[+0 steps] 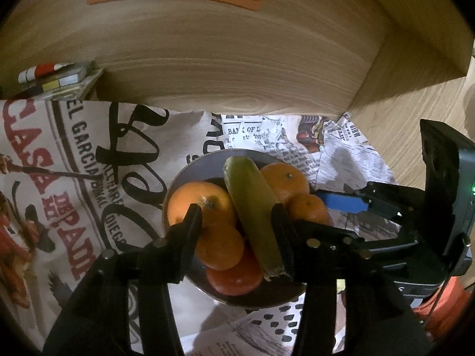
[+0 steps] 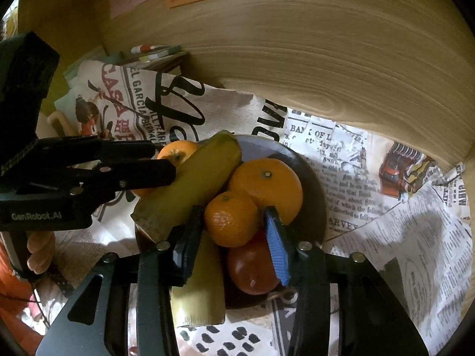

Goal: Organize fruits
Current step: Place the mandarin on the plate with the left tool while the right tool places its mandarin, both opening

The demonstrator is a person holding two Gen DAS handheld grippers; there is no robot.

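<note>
The left gripper [image 1: 237, 219] has its fingers spread apart above the bowl [image 1: 190, 169], with the green banana [image 1: 252, 216] lying against the inner face of its right finger and an orange [image 1: 200, 204] by its left finger. The right gripper [image 2: 234, 225] fingers stand apart on either side of a small mandarin [image 2: 230, 219], the blue pad [image 2: 276, 249] just beside it; contact cannot be confirmed. A red fruit [image 2: 252, 270] lies between the right gripper's fingers, below the mandarin.

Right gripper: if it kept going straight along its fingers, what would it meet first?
Most likely the small orange sitting between the open right gripper fingers, with the larger orange just behind it. Depth is hard to judge in this fisheye view.
</note>
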